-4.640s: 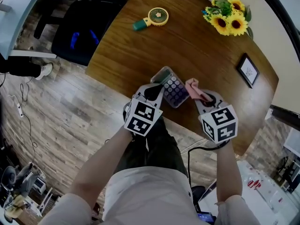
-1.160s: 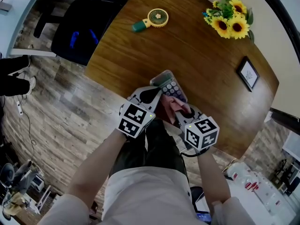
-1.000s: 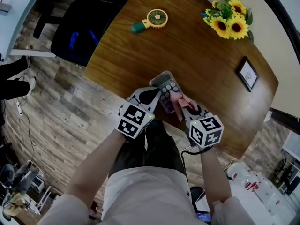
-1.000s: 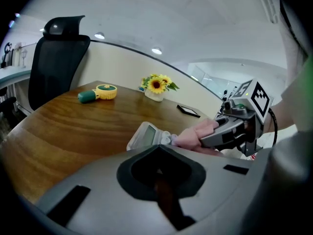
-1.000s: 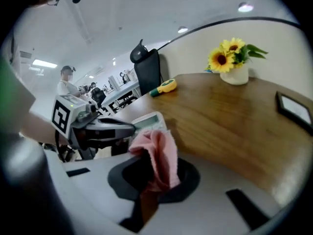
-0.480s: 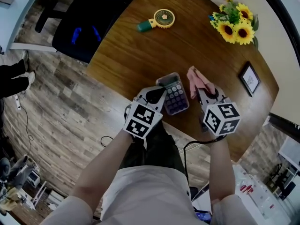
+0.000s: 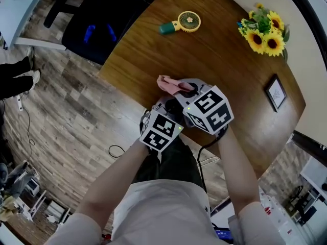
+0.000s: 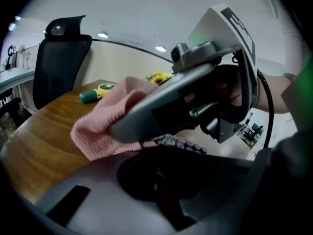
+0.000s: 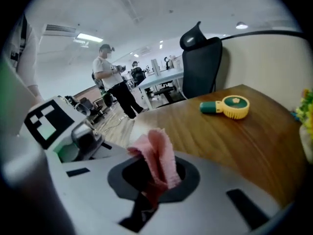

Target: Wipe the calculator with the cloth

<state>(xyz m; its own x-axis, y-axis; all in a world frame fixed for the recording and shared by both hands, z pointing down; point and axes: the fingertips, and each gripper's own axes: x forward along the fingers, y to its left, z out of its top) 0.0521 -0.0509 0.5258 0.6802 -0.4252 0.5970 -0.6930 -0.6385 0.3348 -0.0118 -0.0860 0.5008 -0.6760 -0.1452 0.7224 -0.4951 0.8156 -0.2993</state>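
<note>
My right gripper (image 7: pixel 180 89) is shut on a pink cloth (image 7: pixel 168 83), which bunches up between its jaws (image 9: pixel 157 158). It reaches leftward across my left gripper (image 7: pixel 168 108) and over the calculator, hiding the calculator in the head view. In the left gripper view a few purple calculator keys (image 8: pixel 188 145) show just beyond the left jaws, which appear shut on the calculator's near end. There the cloth (image 8: pixel 105 124) hangs right above the keys, under the right gripper's grey body (image 8: pixel 195 92). Whether the cloth touches the keys I cannot tell.
The brown wooden table (image 7: pixel 225 60) carries a green-and-yellow hand fan (image 7: pixel 181 23) at its far left, sunflowers (image 7: pixel 265 32) and a small picture frame (image 7: pixel 276 92) to the right. A black office chair (image 7: pixel 97 32) stands beyond the table's left edge. A person (image 9: pixel 110 82) stands far off.
The right gripper with the cloth has swung from the calculator's right side leftward over it and now crosses above the left gripper. The left gripper has stayed at the calculator's near end.
</note>
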